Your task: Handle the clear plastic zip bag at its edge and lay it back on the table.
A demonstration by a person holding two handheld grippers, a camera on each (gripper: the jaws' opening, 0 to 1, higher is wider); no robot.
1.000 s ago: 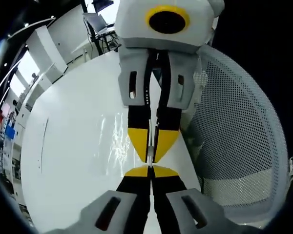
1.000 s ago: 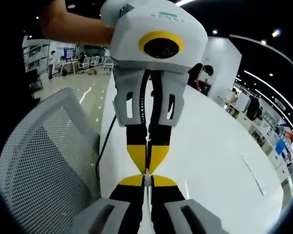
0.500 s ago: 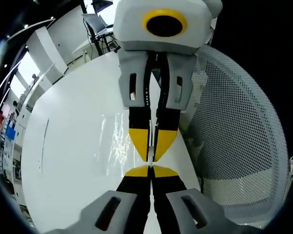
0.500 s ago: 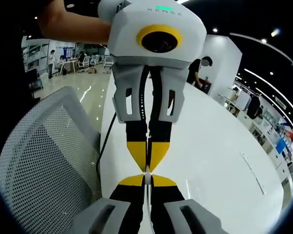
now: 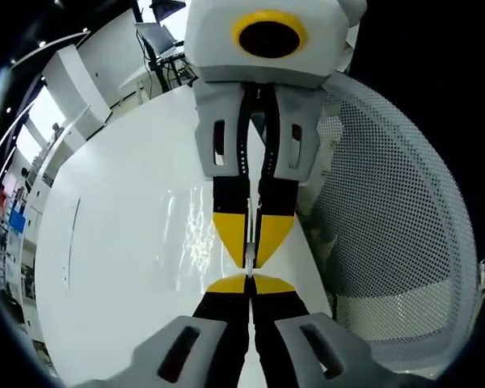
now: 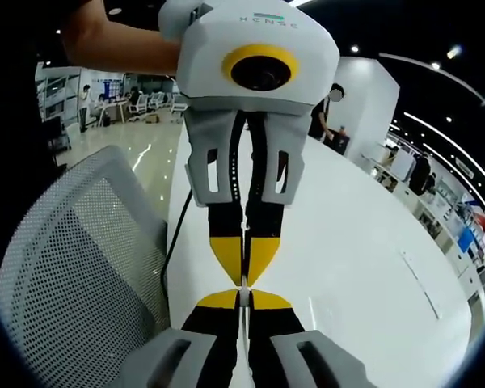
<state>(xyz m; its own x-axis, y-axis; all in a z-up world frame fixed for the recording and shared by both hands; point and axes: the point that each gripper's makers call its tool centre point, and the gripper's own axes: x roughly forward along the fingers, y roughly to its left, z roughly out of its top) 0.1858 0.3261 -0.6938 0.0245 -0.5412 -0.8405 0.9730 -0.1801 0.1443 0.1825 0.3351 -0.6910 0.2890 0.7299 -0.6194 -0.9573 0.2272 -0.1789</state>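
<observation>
Left tool (image 5: 248, 283) and right tool (image 6: 242, 297) meet tip to tip, jaws closed, pinching the clear zip bag's (image 5: 190, 234) edge; film drapes toward 10 o'clock over white bench (image 5: 113, 267) — presumably tensioned for laying flat.

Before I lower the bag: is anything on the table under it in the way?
Nothing visible. The clear bag, pinched at its edge by the left gripper and right gripper, is over bare white table; the mesh chair stands beside the table.
</observation>
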